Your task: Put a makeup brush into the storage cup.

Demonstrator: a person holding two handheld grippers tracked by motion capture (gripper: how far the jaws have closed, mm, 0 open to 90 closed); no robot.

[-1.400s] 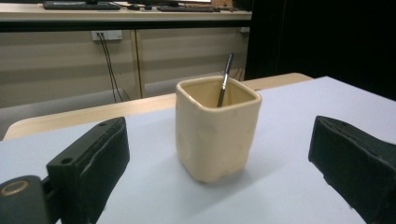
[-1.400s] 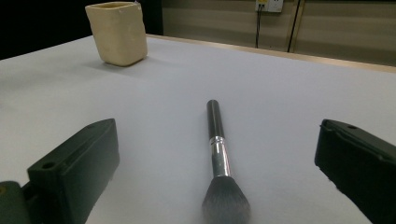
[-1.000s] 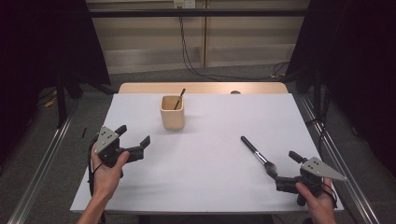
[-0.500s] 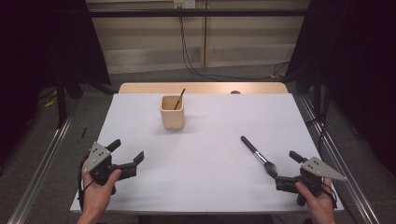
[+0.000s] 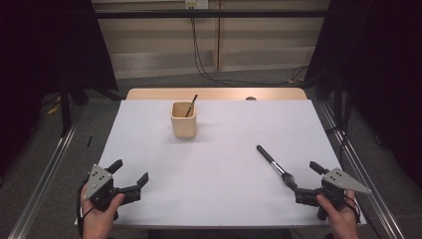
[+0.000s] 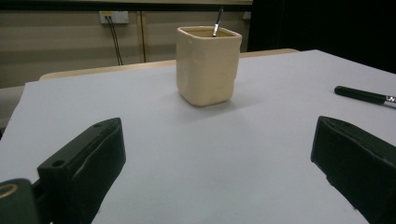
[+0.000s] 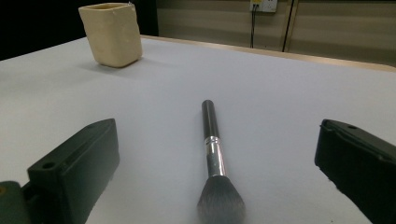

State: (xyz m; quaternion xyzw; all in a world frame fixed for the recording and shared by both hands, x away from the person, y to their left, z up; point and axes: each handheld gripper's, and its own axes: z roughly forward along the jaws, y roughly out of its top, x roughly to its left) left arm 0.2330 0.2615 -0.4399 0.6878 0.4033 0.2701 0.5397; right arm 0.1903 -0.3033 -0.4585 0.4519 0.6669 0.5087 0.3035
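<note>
A cream square cup [image 5: 183,119] stands at the far middle of the white table, with a thin dark-handled brush [image 5: 191,105] leaning inside it. A black makeup brush [image 5: 272,164] lies flat at the near right, bristles toward me. My right gripper [image 5: 302,177] sits open just behind those bristles; in the right gripper view the brush [image 7: 212,149] lies between the spread jaws, untouched. My left gripper [image 5: 130,172] is open and empty at the near-left corner. In the left gripper view it faces the cup [image 6: 208,65] from some way off.
The white sheet [image 5: 219,149] covers the table, leaving a wooden strip [image 5: 214,93] bare along the far edge. Metal rails [image 5: 45,179] run along both sides of the table. Cables hang down the wall behind.
My left gripper has drawn back toward the near-left corner, away from the cup, still open. The right gripper and the brush have stayed put.
</note>
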